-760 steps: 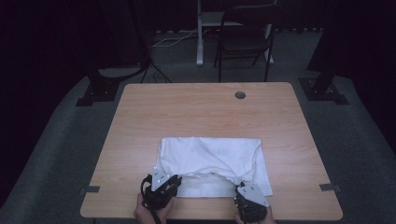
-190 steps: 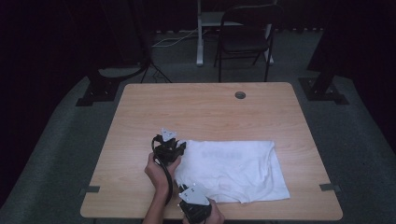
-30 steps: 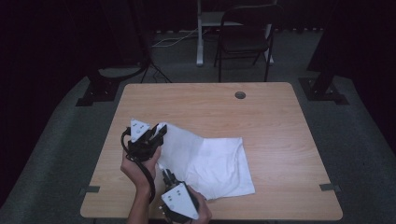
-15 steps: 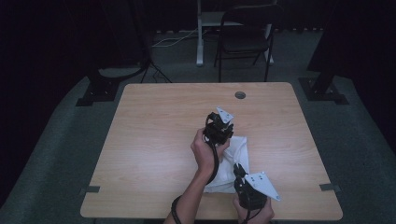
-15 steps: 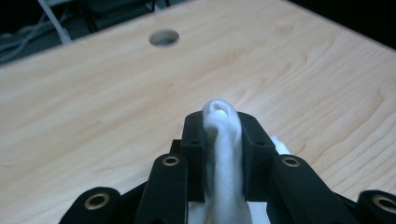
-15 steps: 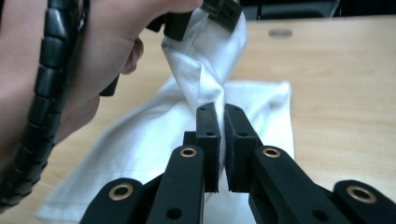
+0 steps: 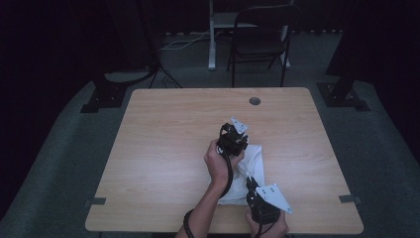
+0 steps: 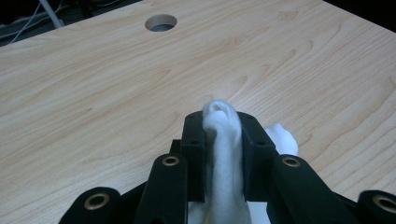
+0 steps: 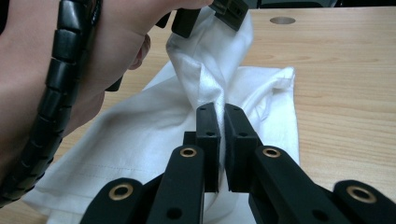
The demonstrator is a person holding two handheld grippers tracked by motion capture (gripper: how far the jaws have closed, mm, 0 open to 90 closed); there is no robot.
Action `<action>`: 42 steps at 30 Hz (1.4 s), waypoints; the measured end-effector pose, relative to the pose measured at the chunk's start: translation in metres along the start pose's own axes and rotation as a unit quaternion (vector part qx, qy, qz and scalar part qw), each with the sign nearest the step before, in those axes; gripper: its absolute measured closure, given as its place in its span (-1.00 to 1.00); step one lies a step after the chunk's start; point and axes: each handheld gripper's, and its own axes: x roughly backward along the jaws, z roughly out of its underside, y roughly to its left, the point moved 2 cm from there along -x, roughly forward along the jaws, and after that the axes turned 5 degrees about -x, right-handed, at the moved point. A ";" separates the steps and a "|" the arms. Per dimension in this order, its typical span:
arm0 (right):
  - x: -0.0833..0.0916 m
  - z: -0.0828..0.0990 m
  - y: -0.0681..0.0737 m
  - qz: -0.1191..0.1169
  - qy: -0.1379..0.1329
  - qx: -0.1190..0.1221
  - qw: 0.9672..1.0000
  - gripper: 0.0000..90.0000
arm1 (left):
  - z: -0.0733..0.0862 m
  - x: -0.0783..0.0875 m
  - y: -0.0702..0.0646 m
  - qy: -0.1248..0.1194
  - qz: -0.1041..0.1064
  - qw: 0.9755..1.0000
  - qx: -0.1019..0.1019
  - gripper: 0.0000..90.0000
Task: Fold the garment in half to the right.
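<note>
High view first: the white cloth (image 7: 247, 168) lies folded into a narrow strip on the right half of the wooden table (image 7: 163, 148), where a second ago it spread wider, nearer the table's middle, with both grippers at its left edge. The left gripper (image 7: 236, 144) now sits at the strip's far end and the right gripper (image 7: 251, 182) at the near end by the table's front edge, much as they stood half a second back. Left gripper view shows the jaws closed on a thick bunch of cloth (image 8: 223, 154) that pokes out past the tips. Right gripper view has the jaws nearly together, pinching a thin fold of cloth (image 9: 219, 135), which rises taut toward the left hand (image 9: 107, 46) and its gripper above.
</note>
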 end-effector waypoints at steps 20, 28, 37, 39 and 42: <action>-0.003 0.015 -0.012 0.022 0.028 -0.001 0.999 0.91 | 0.006 -0.013 -0.014 0.007 0.001 1.000 -0.006 0.67; -0.007 0.020 -0.019 0.026 0.058 -0.011 0.998 0.91 | 0.008 -0.014 -0.015 0.002 0.007 1.000 0.000 0.52; -0.009 0.023 -0.019 0.026 0.071 -0.009 0.997 0.91 | 0.004 -0.002 0.000 -0.033 0.014 0.999 0.027 -0.02; -0.009 0.023 -0.020 0.026 0.073 -0.011 0.997 0.91 | 0.003 0.003 0.006 -0.044 0.011 0.998 0.035 -0.07; -0.008 0.024 -0.020 0.025 0.073 -0.011 0.997 0.90 | 0.000 0.010 0.013 -0.058 0.010 0.997 0.047 -0.16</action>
